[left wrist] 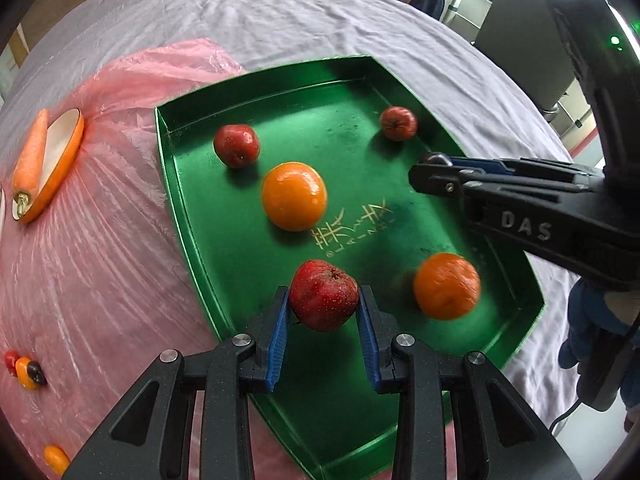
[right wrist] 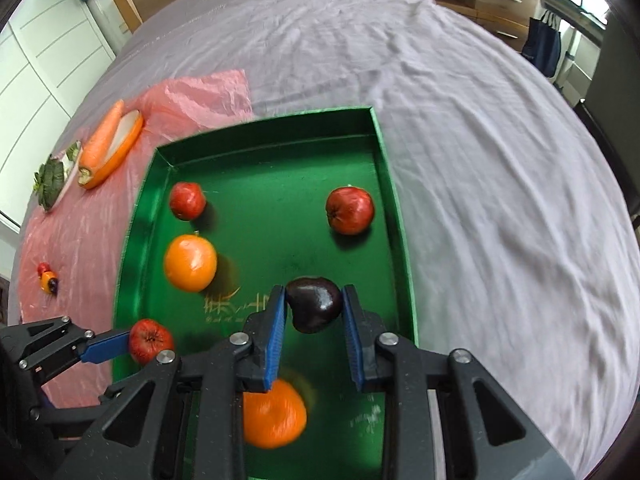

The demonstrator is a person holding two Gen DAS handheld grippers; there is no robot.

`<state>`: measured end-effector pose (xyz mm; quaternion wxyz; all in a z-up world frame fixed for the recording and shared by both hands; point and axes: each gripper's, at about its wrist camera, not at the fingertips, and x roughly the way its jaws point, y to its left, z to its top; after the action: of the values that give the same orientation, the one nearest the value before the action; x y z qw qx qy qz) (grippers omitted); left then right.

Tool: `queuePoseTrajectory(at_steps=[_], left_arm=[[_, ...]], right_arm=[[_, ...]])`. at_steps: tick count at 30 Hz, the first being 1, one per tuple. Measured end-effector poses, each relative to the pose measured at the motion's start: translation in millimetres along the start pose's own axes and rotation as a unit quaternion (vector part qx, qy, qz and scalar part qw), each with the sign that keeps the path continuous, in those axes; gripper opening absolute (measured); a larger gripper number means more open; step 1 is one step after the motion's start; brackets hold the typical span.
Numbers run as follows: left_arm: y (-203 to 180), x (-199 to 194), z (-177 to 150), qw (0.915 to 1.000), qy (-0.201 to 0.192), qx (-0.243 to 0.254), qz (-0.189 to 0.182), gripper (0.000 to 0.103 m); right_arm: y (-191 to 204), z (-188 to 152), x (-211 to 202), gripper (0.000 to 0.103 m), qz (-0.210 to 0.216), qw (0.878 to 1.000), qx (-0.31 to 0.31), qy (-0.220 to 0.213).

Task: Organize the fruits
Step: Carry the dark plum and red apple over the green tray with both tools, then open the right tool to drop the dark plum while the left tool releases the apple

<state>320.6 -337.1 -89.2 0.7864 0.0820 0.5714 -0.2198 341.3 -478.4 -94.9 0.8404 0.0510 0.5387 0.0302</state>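
While both grippers are hovering over the green tray (right wrist: pixel 394 184), I am carrying one fruit in each. I am holding a red apple (left wrist: pixel 324 295) in the left gripper (left wrist: pixel 324 320), its blue pads pinching the fruit on both sides above the tray's near left part. I am holding a dark, almost black fruit (right wrist: pixel 314 304) in the right gripper (right wrist: pixel 313 320), its jaws likewise clamping on it over the tray's middle; I am taking it for a plum, though the gloss and motion blur are leaving that uncertain. Four fruits are already lying in the tray: a small red apple (left wrist: pixel 236 145) near the far left corner, another red apple (left wrist: pixel 398 123) toward the far right wall, a large orange (left wrist: pixel 294 195) near the centre, and a second orange (left wrist: pixel 447 285) close to the near right wall, which is showing blurred in both views. I am judging the task as well advanced, with these two carried fruits waiting to be set down. Outside the tray, on the pink plastic sheet (left wrist: pixel 100 240), a cluster of small fruits (right wrist: pixel 48 277) is lying well apart from the tray, and another small orange fruit (left wrist: pixel 56 458) is showing at the left wrist view's lower edge; I am reckoning these as the remainder. A carrot (right wrist: pixel 102 138) and a leafy vegetable (right wrist: pixel 50 182) are resting on dishes beyond, and I am treating them as outside the fruit sort.
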Motion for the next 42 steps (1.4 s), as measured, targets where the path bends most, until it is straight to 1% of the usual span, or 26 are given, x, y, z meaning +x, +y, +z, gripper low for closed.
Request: queuePoseTrajectory(at_steps=[5,10,18,20,21,22,23,24,25,27,31,37,42], left_arm=[[3.6,13.2,4.8,1.0000,0.004,-0.001,0.006,0.028],[6.7,21.1,5.7,0.9999,0.007,-0.005,0.010,0.028],[6.5,21.0,5.5,0.9999,0.005,-0.005,0.009,0.029],[6.5,20.7,5.3,0.9999,0.005,-0.006,0.007,0.032],[6.7,19.5,5.3,1.0000,0.004,-0.006,0.006,0.037],[6.6,18.0,5.0,1.0000,0.001,-0.006,0.006,0.038],[6.6,16.3,4.6,1.0000,-0.002,-0.006,0.005,0.038],[6.5,14.5,4.4,1.0000,-0.003,-0.007,0.003,0.039],[6.6,12.8,4.1,1.0000,-0.005,-0.008,0.003,0.042],[7.0,9.0,3.3,0.9999,-0.009,-0.008,0.004,0.044],[8.6,-1.2,0.0,0.9998,-0.018,-0.011,-0.002,0.044],[7.9,-23.5,-7.5,0.9992,-0.032,-0.014,-0.020,0.044],[-3.5,-41.7,-18.8,0.9985,-0.038,-0.002,-0.040,0.044]], right_arm=[[-2.2,1.9,17.9,0.047,-0.006,1.000,-0.004,0.011],[-3.4,2.3,25.0,0.047,-0.011,1.000,-0.009,0.016],[-0.5,1.7,30.1,0.049,-0.016,1.000,-0.015,0.019],[0.7,2.1,30.5,0.049,-0.020,0.999,-0.020,0.020],[1.5,2.3,30.7,0.050,-0.021,0.999,-0.022,0.021],[2.1,2.5,31.0,0.051,-0.023,0.999,-0.023,0.022],[2.7,2.7,31.1,0.060,-0.024,0.999,-0.025,0.023],[3.5,2.7,30.6,0.076,-0.026,0.999,-0.027,0.023],[4.3,2.6,29.7,0.080,-0.027,0.999,-0.028,0.022],[5.7,2.9,27.7,0.081,-0.028,0.999,-0.030,0.020],[8.6,2.9,17.2,0.082,-0.030,0.999,-0.034,0.012],[10.9,-1.7,-10.9,0.082,-0.037,0.999,-0.031,-0.007],[8.6,-12.1,-35.7,0.083,-0.047,0.998,-0.024,-0.016]])
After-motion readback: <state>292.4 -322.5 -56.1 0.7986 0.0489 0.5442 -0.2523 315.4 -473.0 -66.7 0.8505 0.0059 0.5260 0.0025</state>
